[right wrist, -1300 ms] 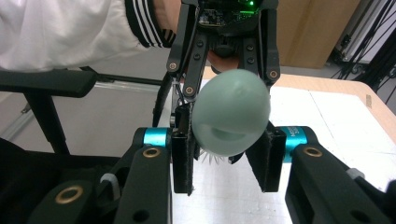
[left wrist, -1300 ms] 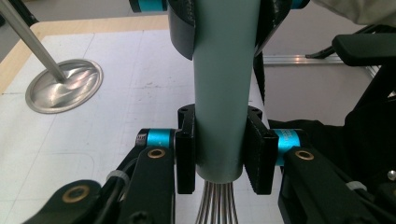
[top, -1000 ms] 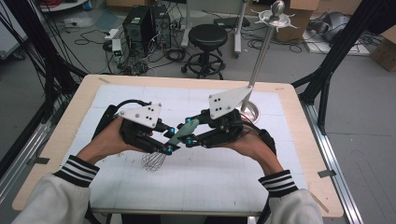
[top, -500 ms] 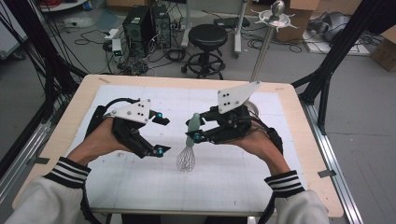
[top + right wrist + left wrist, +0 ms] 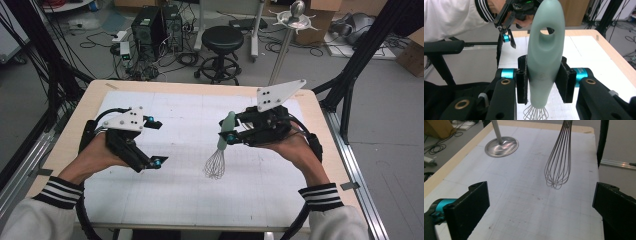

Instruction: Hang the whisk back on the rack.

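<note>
Over the middle of the tabletop [image 5: 150, 200], in the high view, the right tongs [image 5: 226, 135] hold a whisk [image 5: 218, 155] by its pale green handle, wire head hanging down just above the gridded mat. The left tongs [image 5: 156, 143] sit well apart to the left, their jaws having just been opening and now standing wide with nothing between them. A metal stand [image 5: 286, 45] rises past the far edge of the tabletop.

In the left gripper view, the two black jaws of the left tongs [image 5: 541, 202] are spread far apart at the bottom corners, bare mat between them. The whisk's wire head [image 5: 559, 162] hangs ahead, clear of the mat as far as can be told, and the stand's round base [image 5: 502, 145] rests on the far left part of the tabletop.

In the right gripper view, the right tongs [image 5: 543, 80] are clamped on the lower part of the handle [image 5: 545, 47], pads pressing both sides, wires fanning out below. The other hand and its tongs show farther off.

The whisk looks light. Its handle seems smooth and tapered, so it may slip or pivot in a loose grip; the thin wires would flex and spring. The handle's thicker waist, where the pads now sit, appears the soundest place to take hold.
</note>
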